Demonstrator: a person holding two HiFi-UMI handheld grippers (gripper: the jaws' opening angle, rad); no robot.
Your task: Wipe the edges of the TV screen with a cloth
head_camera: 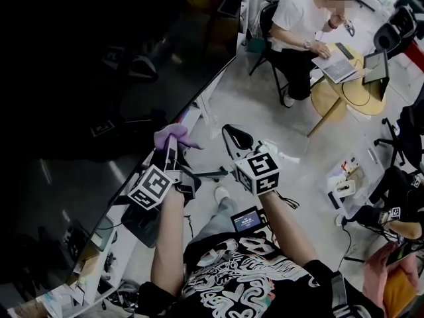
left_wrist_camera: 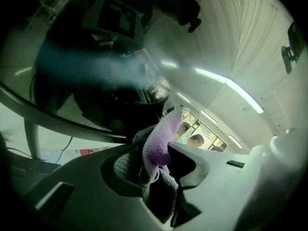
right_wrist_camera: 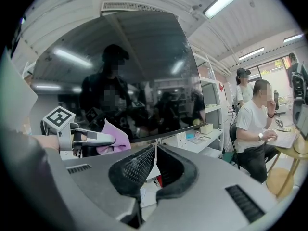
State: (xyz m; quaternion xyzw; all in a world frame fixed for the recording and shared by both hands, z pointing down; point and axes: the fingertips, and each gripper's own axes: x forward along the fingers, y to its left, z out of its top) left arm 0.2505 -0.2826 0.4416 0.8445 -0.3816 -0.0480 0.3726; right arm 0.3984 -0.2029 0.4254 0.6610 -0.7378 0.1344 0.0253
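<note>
A large dark TV screen fills the left of the head view, and the right gripper view shows the TV screen from the front. My left gripper is shut on a purple cloth, and the cloth touches the screen's lower edge. In the left gripper view the purple cloth bulges between the jaws just under the dark bezel. My right gripper is shut with nothing in it, held apart from the TV to the right. The right gripper view shows the left gripper with the cloth.
A white shelf unit runs under the TV. A seated person works at a round wooden table at the back right. Cables and small items lie on the floor to the right.
</note>
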